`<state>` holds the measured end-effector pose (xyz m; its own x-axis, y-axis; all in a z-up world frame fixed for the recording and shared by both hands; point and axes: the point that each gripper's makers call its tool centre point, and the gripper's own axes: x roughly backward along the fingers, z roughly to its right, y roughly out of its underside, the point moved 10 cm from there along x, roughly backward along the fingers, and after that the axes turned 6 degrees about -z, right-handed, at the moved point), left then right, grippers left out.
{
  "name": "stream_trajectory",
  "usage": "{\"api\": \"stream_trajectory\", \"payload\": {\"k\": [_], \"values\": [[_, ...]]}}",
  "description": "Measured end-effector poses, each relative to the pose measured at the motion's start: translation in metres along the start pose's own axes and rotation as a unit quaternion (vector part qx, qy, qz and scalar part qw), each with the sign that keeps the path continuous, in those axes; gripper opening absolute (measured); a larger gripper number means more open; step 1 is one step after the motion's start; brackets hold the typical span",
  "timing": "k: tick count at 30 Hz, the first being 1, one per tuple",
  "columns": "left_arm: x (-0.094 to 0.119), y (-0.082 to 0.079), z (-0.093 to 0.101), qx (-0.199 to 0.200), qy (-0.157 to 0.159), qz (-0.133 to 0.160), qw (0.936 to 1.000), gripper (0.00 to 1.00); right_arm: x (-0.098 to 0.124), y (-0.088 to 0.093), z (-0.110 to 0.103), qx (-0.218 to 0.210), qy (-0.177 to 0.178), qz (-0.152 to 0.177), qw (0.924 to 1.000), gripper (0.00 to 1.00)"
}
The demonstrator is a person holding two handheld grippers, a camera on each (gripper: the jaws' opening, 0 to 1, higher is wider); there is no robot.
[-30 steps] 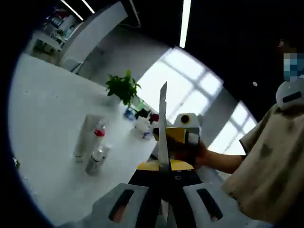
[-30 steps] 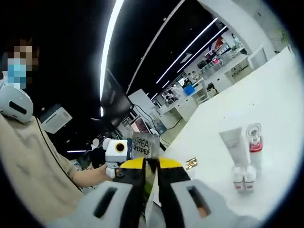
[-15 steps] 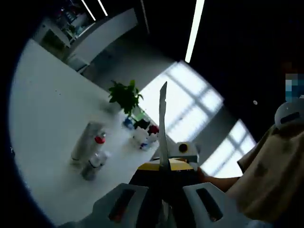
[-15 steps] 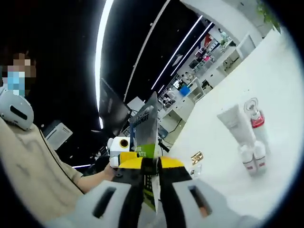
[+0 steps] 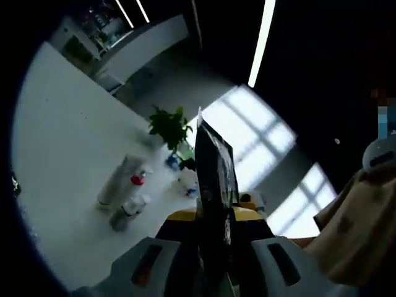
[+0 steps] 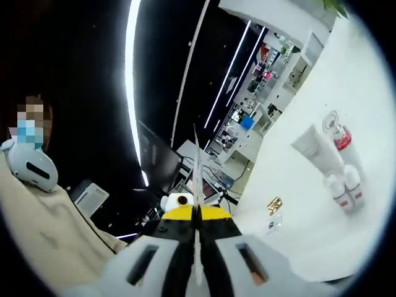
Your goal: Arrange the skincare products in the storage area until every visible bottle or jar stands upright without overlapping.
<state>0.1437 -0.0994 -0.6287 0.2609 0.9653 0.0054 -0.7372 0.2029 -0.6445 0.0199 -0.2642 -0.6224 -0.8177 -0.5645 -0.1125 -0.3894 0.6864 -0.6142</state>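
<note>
In the left gripper view, the left gripper (image 5: 213,247) has its 2 jaws clenched on a flat dark sachet (image 5: 215,179) that stands up between them. In the right gripper view, the right gripper (image 6: 197,244) pinches the same sachet, seen here edge-on as a thin strip. Beyond, on the white table (image 5: 62,167), stand a pale tube (image 5: 117,179), a red-capped bottle (image 5: 137,180) and 2 small bottles (image 5: 127,210) close together. Farther off sits a green potted plant (image 5: 170,127). A person in a beige top (image 6: 37,229) stands beside the grippers.
</note>
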Motion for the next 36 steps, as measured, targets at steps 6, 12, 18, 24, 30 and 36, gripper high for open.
{"api": "stream_trajectory", "payload": {"k": [6,12,18,24,30,36], "values": [[0.006,0.027,-0.007,0.023,-0.017,-0.033,0.9990,0.17,0.004,0.000,0.004,-0.015,0.013,0.020,0.9996,0.01],[0.013,0.039,-0.005,0.041,-0.026,-0.021,0.9986,0.12,0.005,0.007,0.007,-0.020,0.034,0.010,0.9992,0.01],[0.017,0.036,0.000,0.061,-0.007,-0.001,0.9981,0.00,0.004,0.008,0.014,0.006,0.085,-0.003,0.9964,0.01],[0.017,0.039,0.000,0.072,-0.008,0.015,0.9973,0.00,0.000,0.008,0.016,0.104,0.122,-0.013,0.9870,0.06],[0.017,0.042,-0.001,0.087,-0.007,0.027,0.9958,0.00,-0.001,0.012,0.019,0.153,0.145,-0.028,0.9771,0.14],[0.020,0.037,-0.010,0.113,-0.025,0.062,0.9914,0.00,-0.002,0.012,0.022,0.160,0.152,-0.036,0.9747,0.26]]}}
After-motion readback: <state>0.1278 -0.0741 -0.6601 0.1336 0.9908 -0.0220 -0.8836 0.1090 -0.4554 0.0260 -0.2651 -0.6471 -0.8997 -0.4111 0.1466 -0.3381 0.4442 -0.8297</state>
